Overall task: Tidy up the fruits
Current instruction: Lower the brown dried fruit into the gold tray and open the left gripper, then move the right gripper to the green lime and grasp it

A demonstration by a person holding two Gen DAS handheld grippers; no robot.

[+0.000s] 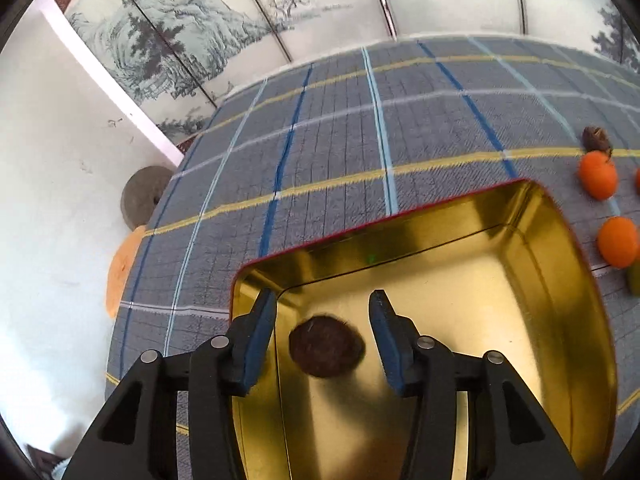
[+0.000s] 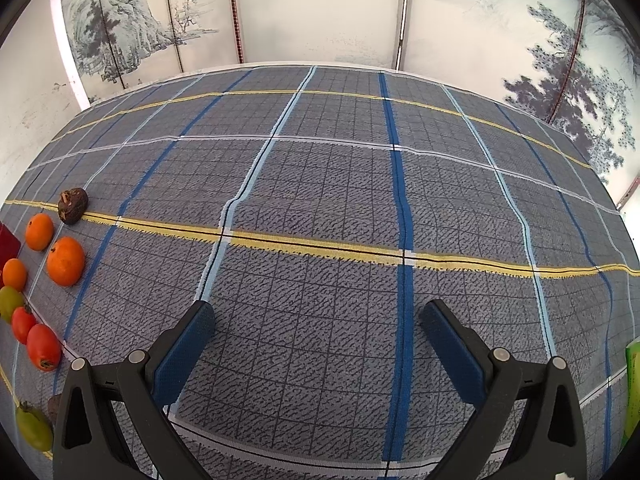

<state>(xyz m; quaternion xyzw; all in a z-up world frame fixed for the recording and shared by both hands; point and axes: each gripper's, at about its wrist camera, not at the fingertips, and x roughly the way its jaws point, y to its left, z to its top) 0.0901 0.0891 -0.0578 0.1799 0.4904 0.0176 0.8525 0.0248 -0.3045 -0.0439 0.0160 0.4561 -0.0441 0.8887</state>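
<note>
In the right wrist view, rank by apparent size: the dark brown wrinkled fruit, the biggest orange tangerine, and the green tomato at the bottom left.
1. Biggest orange tangerine
2. Green tomato, partly hidden by the tongs and nearer the camera, so unsure
3. Dark brown wrinkled fruit

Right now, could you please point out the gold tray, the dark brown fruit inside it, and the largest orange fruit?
gold tray (image 1: pixel 532 320): left wrist view, bare floor.
dark brown fruit (image 1: pixel 326 346): left wrist view, its middle.
largest orange fruit (image 2: pixel 65 261): right wrist view, its middle.
</note>
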